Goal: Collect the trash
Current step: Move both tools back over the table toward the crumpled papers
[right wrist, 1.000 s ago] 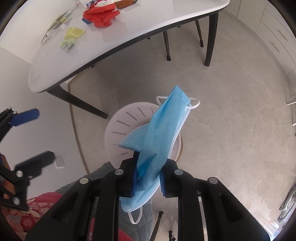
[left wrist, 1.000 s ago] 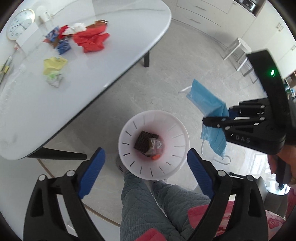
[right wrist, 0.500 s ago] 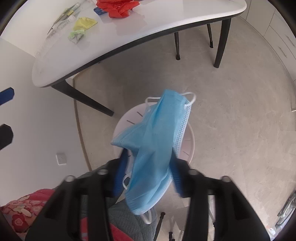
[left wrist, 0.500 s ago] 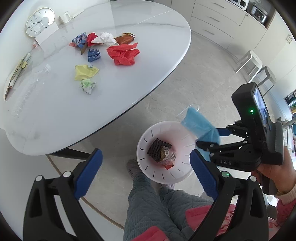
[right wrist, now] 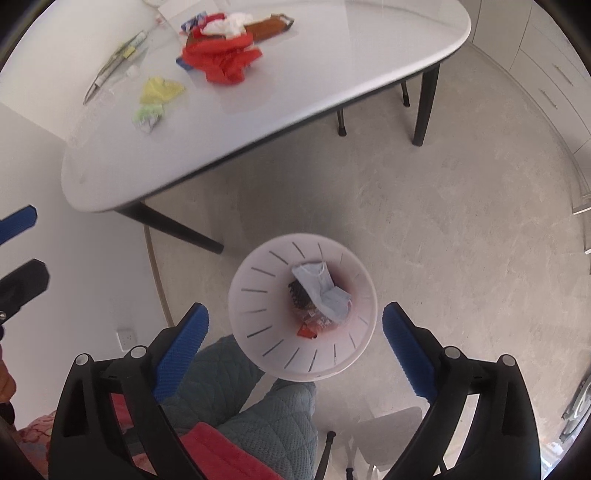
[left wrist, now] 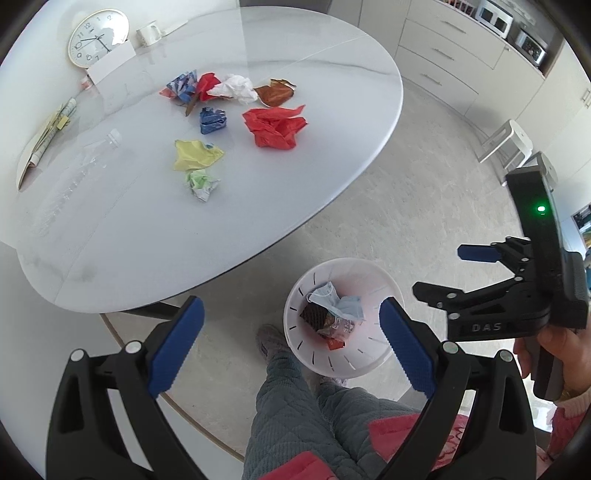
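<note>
A white slotted bin (left wrist: 354,280) (right wrist: 258,295) stands on the floor beside the table. Inside it a blue face mask (left wrist: 334,301) (right wrist: 321,290) lies on top of a dark wrapper and red scraps. My right gripper (right wrist: 295,325) hangs above the bin, jaws opening wide, nothing between them; the left wrist view shows it from the side at the right (left wrist: 448,271). My left gripper (left wrist: 291,332) is open and empty, above the bin's left side. Crumpled trash lies on the white table (left wrist: 147,229): a red sheet (left wrist: 275,127) (right wrist: 221,61), a yellow piece (left wrist: 195,155), a green wad (left wrist: 201,182), a blue wad (left wrist: 212,120).
A wall clock (left wrist: 96,37), a cup (left wrist: 149,33), folded papers (left wrist: 48,136) and a clear plastic bottle (left wrist: 74,177) lie at the table's far side. A person's legs in grey quilted trousers (left wrist: 295,413) are under the grippers. Dark table legs (right wrist: 424,107), cabinets and a stool (left wrist: 509,142) surround bare floor.
The right gripper opened and let go of the blue mask, which dropped into the bin. The left gripper rose and the table shows more fully.
</note>
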`<state>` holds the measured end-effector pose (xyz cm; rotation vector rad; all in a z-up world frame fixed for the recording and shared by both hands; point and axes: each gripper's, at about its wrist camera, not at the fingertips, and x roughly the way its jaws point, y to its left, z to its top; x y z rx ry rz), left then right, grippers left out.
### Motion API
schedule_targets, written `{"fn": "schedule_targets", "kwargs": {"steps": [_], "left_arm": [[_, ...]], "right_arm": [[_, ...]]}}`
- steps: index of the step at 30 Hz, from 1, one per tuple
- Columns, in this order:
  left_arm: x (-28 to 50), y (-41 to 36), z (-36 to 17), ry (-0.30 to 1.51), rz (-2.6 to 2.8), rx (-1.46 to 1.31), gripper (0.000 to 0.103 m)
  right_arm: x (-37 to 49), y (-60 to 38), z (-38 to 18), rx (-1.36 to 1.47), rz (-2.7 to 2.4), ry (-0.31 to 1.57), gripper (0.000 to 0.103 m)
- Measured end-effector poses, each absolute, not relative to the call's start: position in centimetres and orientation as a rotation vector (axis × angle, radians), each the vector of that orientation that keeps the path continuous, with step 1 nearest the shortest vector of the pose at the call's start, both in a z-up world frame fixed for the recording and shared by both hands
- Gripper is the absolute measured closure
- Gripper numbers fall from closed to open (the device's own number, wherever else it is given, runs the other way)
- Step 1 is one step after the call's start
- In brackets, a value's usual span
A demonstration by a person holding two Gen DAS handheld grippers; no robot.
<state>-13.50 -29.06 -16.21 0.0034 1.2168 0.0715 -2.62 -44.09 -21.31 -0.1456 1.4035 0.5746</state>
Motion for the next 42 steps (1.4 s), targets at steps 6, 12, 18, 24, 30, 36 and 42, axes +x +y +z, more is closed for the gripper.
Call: {"fn": "schedule_targets", "kwargs": {"steps": [6,12,18,24,30,36,42], "left_arm": [[-12.6,-27.8,-15.3,1.198,0.094,-0.027,0.011],[-11.8,-27.0,-14.7,1.178,0.104,-0.045,0.011],[-10.4,-25.2,-14.7,1.16,0.088,-0.055,0.011],[-8.0,-21.8,-15.0,1.134,0.053,-0.085,0.011],[-4.7,-17.3,-16.4,1.133,0.023,-0.112,0.011],[-0.4,-14.3,-18.9,1.185,-0.036,-0.129,0.018],[2.5,-13.8,-21.4,1.245,-0.09,-0.122,0.026]], "right_arm": [[-1.6,-43.7,-18.9,-0.146,0.574,1.349,0.007],[-0.4,-43.3,-17.5,-0.156,0.555,1.316,0.003],[1.0,-42.6,-16.0,-0.141,0.526,1.281,0.003],[3.0,-40.7,-14.5,-0.125,0.505,1.235,0.003],[5.4,-37.3,-14.6,-0.13,0.485,1.235,0.003],[7.6,-34.1,-15.8,-0.146,0.453,1.257,0.003],[8.8,-32.5,-17.1,-0.145,0.412,1.285,0.003]]}}
